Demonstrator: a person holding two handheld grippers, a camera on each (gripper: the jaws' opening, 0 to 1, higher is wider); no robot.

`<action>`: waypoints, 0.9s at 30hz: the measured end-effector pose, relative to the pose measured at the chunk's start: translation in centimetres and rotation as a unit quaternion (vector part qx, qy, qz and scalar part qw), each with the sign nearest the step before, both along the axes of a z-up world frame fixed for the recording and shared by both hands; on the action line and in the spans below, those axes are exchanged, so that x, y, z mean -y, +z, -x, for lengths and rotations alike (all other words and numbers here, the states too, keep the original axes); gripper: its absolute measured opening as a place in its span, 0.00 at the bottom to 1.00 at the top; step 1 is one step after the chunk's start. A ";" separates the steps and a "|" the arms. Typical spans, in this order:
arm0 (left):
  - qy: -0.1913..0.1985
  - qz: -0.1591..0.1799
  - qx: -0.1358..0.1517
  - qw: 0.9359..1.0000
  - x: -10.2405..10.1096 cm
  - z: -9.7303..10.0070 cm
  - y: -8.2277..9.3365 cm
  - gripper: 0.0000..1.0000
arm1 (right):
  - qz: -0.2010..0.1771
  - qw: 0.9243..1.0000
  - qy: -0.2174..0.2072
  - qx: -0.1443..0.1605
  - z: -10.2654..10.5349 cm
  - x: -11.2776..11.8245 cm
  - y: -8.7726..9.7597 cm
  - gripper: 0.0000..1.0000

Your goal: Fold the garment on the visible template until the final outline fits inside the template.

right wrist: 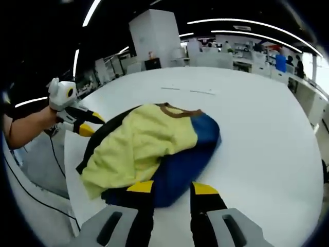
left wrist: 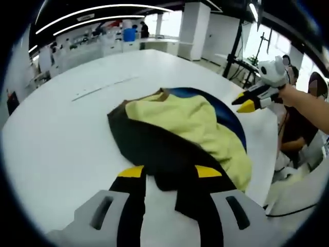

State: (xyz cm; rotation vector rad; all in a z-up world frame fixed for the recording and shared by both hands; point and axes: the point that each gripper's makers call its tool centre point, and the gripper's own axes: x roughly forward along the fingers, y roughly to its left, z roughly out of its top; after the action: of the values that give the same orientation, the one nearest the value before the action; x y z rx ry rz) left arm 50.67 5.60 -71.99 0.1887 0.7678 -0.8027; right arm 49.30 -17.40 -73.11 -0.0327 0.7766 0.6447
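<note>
A crumpled garment (left wrist: 190, 123), pale yellow with a dark brown side and a blue side, lies bunched on the white table (left wrist: 61, 139). My left gripper (left wrist: 169, 172) is open at its dark near edge, and a fold of dark cloth lies between the yellow tips. From the right gripper view the same garment (right wrist: 144, 139) shows its blue side nearest. My right gripper (right wrist: 172, 188) is open there, with blue cloth between the jaws. Each gripper also appears across the garment from the other: the right gripper (left wrist: 245, 103) at the blue edge, the left gripper (right wrist: 88, 123) at the dark edge.
Thin line marks (left wrist: 103, 88) run across the table beyond the garment. The table's edge (right wrist: 69, 170) lies close to the garment on the person's side, and a cable (right wrist: 31, 190) hangs there. Desks and stands fill the room behind.
</note>
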 end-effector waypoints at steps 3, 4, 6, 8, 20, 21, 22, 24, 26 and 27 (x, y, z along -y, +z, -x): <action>-0.002 -0.002 -0.003 1.000 0.1 0.6 -0.2 0.33 | -0.001 1.000 0.001 -0.004 0.7 -0.2 -0.4 0.23; -0.003 -0.002 -0.004 1.000 0.0 0.8 -0.3 0.33 | -0.001 1.000 0.003 -0.007 0.9 -0.2 -0.6 0.22; -0.003 0.000 -0.005 1.000 0.0 1.0 -0.2 0.32 | -0.001 1.000 0.002 -0.009 1.1 -0.2 -0.8 0.22; -0.002 0.002 -0.005 1.000 0.1 1.2 -0.1 0.32 | -0.003 1.000 0.003 -0.010 1.3 -0.3 -0.9 0.21; -0.017 0.015 -0.002 1.000 1.4 2.8 0.6 0.31 | -0.007 1.000 0.006 -0.016 2.7 -0.8 -1.5 0.20; -0.018 0.015 -0.002 1.000 1.4 3.0 0.7 0.30 | -0.007 1.000 0.006 -0.016 2.7 -0.8 -1.5 0.20; -0.020 0.017 -0.002 1.000 1.5 3.1 0.7 0.30 | -0.007 1.000 0.007 -0.018 2.9 -0.8 -1.6 0.20; -0.020 0.018 -0.003 1.000 1.5 3.4 0.7 0.31 | -0.007 1.000 0.007 -0.019 3.1 -0.9 -1.7 0.19; -0.021 0.020 -0.001 1.000 1.6 3.7 0.8 0.31 | -0.009 1.000 0.008 -0.021 3.3 -1.1 -1.9 0.18; -0.023 0.022 -0.004 0.999 1.7 4.0 0.8 0.30 | -0.010 1.000 0.008 -0.021 3.4 -1.2 -1.9 0.18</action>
State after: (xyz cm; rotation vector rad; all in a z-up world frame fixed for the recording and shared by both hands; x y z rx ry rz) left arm 46.64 3.86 -71.17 0.1651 0.7548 -0.8642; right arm 45.92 -16.24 -75.05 -0.0072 0.8107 0.6706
